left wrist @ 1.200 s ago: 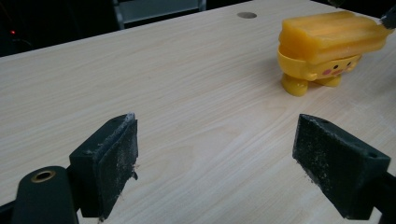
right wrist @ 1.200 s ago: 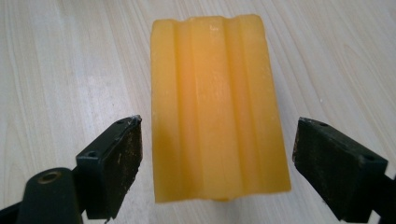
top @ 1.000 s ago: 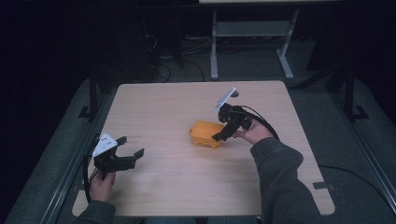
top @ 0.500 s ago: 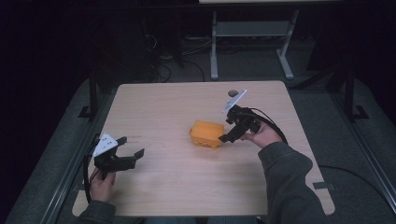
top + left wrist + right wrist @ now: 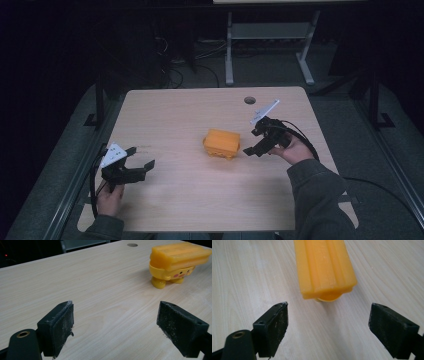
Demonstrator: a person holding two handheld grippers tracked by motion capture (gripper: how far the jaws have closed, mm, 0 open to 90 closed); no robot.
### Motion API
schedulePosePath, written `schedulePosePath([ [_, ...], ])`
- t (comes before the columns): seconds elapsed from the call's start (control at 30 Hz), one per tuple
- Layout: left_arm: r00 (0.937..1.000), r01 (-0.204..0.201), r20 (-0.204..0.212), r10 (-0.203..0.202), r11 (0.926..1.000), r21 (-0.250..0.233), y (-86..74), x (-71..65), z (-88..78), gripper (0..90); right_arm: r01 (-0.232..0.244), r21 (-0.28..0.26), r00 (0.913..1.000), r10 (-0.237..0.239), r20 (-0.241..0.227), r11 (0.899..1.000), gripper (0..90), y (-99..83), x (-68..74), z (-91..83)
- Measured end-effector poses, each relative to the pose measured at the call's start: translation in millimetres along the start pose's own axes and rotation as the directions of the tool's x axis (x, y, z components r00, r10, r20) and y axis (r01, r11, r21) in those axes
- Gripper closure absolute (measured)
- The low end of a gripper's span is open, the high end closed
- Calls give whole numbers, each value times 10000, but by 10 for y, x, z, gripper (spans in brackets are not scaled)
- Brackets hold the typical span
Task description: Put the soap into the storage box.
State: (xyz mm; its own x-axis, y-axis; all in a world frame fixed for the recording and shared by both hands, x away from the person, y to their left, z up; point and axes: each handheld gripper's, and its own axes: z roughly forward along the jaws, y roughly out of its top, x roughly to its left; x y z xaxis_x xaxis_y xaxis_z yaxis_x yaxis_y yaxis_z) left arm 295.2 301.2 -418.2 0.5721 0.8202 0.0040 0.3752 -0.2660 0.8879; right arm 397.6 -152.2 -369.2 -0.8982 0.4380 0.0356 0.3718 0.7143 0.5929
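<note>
High view, orange lidded toy box (image 5: 222,143) mid tabletop (image 5: 190,115), lid shut so contents hidden, right tool (image 5: 251,142) gaping empty just beside it, left tool (image 5: 140,159) gaping empty well apart, box's far end cut off in right gripper view.

No readable text, label, brand, number or sign is showing anywhere in these views. The yellow plastic toy with the ribbed flat top (image 5: 178,261) is carrying only a small painted face with pink cheeks, no lettering. The light wooden counter (image 5: 190,115) is bearing plain grain and nothing written.
</note>
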Motion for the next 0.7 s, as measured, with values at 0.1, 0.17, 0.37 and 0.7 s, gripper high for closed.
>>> schedulePosePath([
  [0.1,10000,23,-29,-23,10000,18,-2,1,2,134,-172,-74,9998,173,27,9998,156,-65,8,-34],
  [0.17,10000,54,-38,-54,10000,-13,-6,6,3,134,-270,-70,9996,270,18,9996,156,-105,7,-51],
  [0.37,10000,5,-95,-4,9999,100,-9,7,8,134,-524,-232,9986,525,59,9984,157,-248,19,-111],
  [0.7,10000,-33,-68,34,9999,118,-15,-5,26,134,-1053,-389,9943,1058,104,9937,157,-518,42,-172],
])
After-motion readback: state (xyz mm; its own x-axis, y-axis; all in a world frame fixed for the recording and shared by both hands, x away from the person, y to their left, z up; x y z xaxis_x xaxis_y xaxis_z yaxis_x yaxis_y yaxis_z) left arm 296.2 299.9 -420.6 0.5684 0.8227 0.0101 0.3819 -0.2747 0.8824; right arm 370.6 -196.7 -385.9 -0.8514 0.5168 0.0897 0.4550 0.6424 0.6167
